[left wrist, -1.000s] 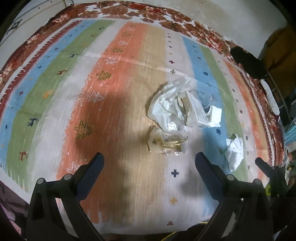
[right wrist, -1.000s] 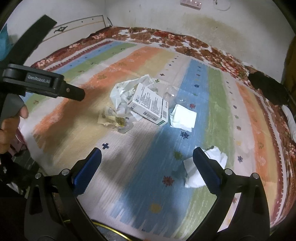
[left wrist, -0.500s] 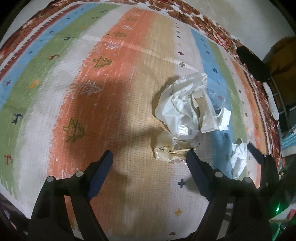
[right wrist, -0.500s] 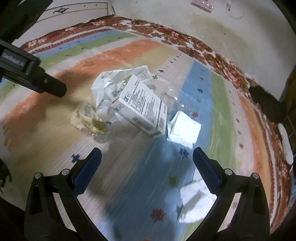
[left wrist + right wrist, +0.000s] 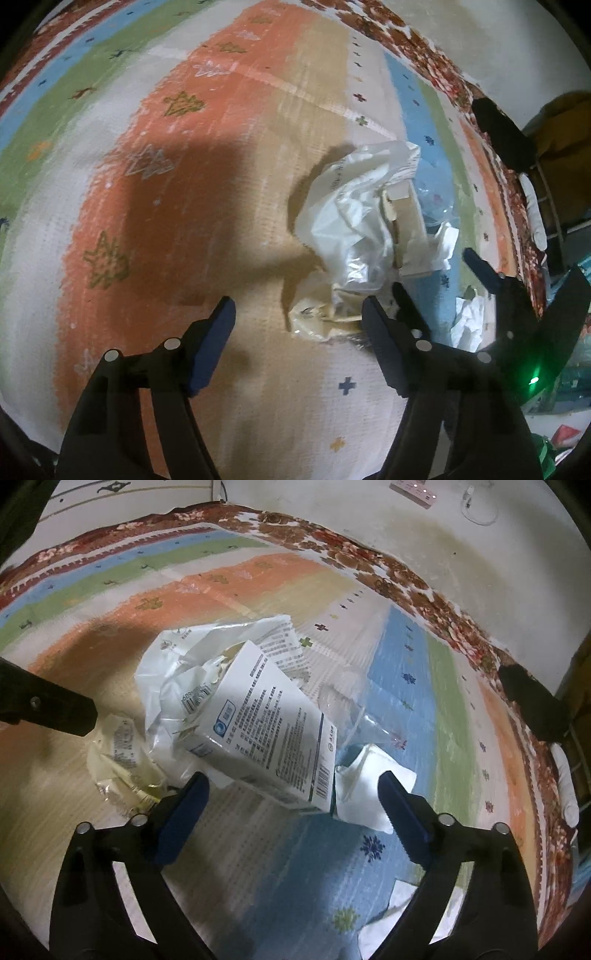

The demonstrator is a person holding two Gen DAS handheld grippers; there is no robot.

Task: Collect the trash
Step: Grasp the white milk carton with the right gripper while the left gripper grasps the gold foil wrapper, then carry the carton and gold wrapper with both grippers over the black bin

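Left wrist view: on the striped rug (image 5: 192,206) lie one crumpled white plastic bag (image 5: 351,206), one clear yellowish wrapper (image 5: 321,321) and one crumpled tissue (image 5: 469,321). The left claw (image 5: 299,332) tilts steeply down, its jaws apart and just closing, the wrapper between them, untouched.

Right wrist view: one printed white carton (image 5: 266,731) lies at centre, one folded white napkin (image 5: 373,786) at 4 o'clock. The right claw (image 5: 291,797) angles down, jaws wide, just narrowing, holding nothing.
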